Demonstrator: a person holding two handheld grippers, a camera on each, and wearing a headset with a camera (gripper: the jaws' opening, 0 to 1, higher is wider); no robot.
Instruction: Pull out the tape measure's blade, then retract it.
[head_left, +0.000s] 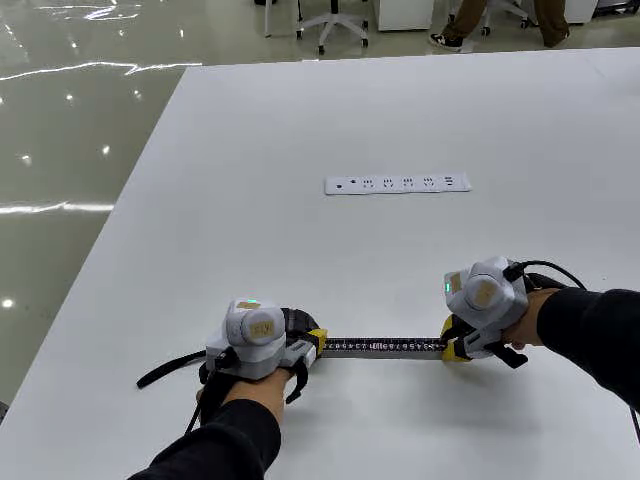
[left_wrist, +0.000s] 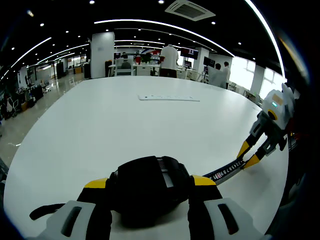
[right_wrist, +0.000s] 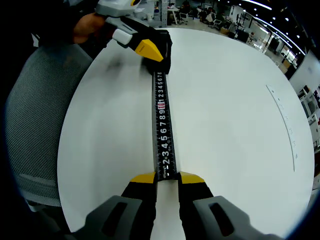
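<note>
White table in the head view carries the tape measure case close to the person, clamped in the left gripper. The blade lies flat on the table, long axis left to right, from the case to the right gripper. A power strip lies well beyond.

Left gripper view: both jaws press the sides of the black case; the blade exits toward the right.

Right gripper view: the jaws pinch the blade's end; the blade runs straight ahead to the case.
</note>
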